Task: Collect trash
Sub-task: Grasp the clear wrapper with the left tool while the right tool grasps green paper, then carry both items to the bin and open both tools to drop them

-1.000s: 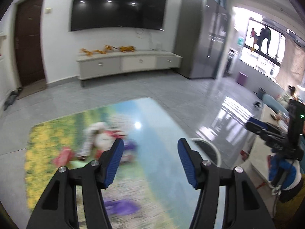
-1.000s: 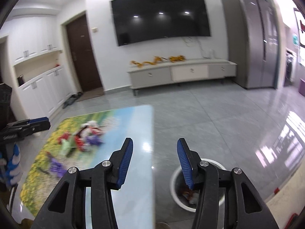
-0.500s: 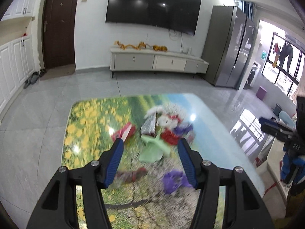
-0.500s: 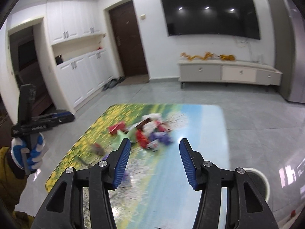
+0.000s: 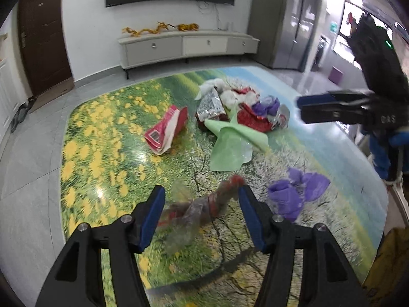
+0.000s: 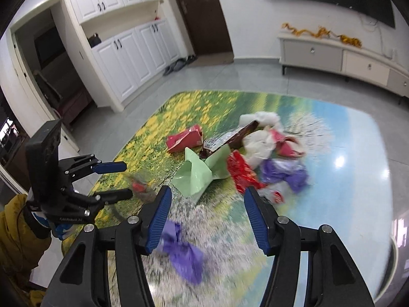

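Note:
Trash lies on a table with a flower-field print [image 5: 97,133]. My left gripper [image 5: 202,202] is open, its jaws either side of a clear and red wrapper [image 5: 202,207] below it. A purple wrapper [image 5: 294,192] lies to its right. My right gripper [image 6: 207,207] is open above the table, with the purple wrapper [image 6: 184,250] just below its left finger. A green bag [image 6: 196,174], a pink packet [image 6: 184,138] and a heap of red, white and purple wrappers [image 6: 263,153] lie beyond. The left gripper also shows in the right wrist view [image 6: 112,179].
A white TV cabinet [image 5: 184,46] and a wall TV stand behind the table. A dark door [image 5: 43,38] is at the left, a grey fridge [image 5: 288,20] at the right. White cupboards [image 6: 122,58] line the left wall. A white bin rim [image 6: 395,263] shows at the table's right.
Both grippers have swung left from the floor and bin toward the trash, and dropped closer to the table. Both stay open.

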The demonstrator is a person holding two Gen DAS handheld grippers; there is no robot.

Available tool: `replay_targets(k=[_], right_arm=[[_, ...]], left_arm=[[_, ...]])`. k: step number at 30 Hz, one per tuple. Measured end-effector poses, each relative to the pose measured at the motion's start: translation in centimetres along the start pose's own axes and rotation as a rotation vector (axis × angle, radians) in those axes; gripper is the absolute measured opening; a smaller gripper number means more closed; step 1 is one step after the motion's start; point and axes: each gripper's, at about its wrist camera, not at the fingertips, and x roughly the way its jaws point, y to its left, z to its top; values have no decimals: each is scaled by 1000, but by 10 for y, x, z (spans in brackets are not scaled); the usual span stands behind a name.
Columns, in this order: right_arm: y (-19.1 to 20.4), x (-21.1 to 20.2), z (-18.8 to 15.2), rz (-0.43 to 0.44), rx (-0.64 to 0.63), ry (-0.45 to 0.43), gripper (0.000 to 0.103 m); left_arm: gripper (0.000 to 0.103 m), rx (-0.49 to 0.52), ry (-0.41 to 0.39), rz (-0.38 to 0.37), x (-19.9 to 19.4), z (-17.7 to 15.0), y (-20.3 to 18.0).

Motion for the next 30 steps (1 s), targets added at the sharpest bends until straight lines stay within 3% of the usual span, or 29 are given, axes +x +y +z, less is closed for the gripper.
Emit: replay_targets(k=[8,11,15,16,23,30], right_arm=[[7,61,12,-7,-26,88,64],[6,72,13,-8,-26,103,62],[7,82,13,-18,-39,121,31],[8,82,12,-14,-45,119,25],[19,57,7,38,-65,67,24],[25,-9,9,75,-57,-75,24]], left_arm=[[60,-10,43,-79,25,-10,9],[54,-22,44,-94,27,-16,7],[24,-51,43,-114,25,-20,6],[21,-62,43,-119,24,-21,7],[13,-139,5,-77,6,-29,8],[12,-191,-59,-5,-36,-23,7]])
